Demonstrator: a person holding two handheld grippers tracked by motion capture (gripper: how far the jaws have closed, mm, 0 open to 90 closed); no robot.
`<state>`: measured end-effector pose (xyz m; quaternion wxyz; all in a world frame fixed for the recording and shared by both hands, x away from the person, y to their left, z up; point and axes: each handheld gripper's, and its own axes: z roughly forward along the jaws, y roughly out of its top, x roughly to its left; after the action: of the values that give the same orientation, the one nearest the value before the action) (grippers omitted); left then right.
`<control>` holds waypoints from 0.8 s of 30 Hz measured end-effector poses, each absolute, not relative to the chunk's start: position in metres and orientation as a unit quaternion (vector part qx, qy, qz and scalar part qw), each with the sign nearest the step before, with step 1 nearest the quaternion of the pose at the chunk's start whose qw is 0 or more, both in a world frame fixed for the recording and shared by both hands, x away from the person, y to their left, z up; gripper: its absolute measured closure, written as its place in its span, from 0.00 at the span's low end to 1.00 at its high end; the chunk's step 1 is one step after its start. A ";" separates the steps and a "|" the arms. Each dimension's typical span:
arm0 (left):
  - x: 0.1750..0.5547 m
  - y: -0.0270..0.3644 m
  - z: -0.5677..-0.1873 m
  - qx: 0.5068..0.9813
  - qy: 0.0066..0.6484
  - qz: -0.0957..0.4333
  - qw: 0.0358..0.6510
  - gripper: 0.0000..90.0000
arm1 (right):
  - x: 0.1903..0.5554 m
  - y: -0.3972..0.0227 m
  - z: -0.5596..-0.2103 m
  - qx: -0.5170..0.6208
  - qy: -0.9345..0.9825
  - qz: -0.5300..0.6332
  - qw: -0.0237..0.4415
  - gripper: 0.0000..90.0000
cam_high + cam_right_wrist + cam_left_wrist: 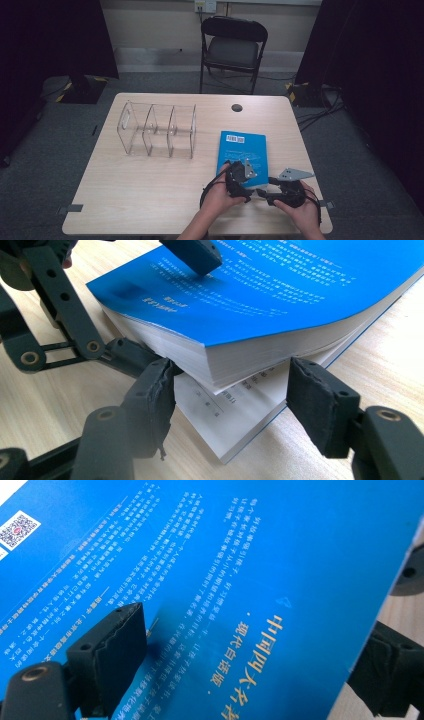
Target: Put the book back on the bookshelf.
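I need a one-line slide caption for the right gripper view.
Open right gripper facing the lifted corner of a thick blue paperback book, left gripper resting on its cover.

Lab/studio: black curtains (pixel 50 35), taped floor, folding chair (pixel 233 47).

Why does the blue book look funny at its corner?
The blue book isn't lying flat. Its near corner is lifted, so most pages arch up off the bottom cover and page. The left gripper has one jaw above and one beneath that lifted part; the right gripper waits open.
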<state>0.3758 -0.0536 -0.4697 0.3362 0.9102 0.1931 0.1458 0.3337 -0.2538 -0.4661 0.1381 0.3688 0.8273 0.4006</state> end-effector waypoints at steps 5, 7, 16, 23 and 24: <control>0.376 -0.054 -0.470 0.911 0.189 0.147 0.335 0.12 | 0.334 -0.254 -0.467 0.370 0.828 0.399 0.136 0.40; 0.377 -0.054 -0.471 0.911 0.186 0.151 0.335 0.11 | 0.334 -0.254 -0.467 0.368 0.829 0.400 0.134 0.40; 0.377 -0.055 -0.471 0.914 0.179 0.154 0.330 0.11 | 0.334 -0.255 -0.468 0.369 0.828 0.400 0.135 0.40; 0.377 -0.055 -0.471 0.914 0.179 0.154 0.331 0.12 | 0.334 -0.258 -0.472 0.367 0.829 0.402 0.127 0.40; 0.377 -0.055 -0.471 0.913 0.179 0.154 0.332 0.12 | 0.334 -0.259 -0.472 0.366 0.829 0.405 0.124 0.40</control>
<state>0.3769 -0.0547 -0.4715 0.3322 0.9133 0.1785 0.1541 0.3344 -0.2591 -0.4725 0.1245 0.3657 0.8289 0.4046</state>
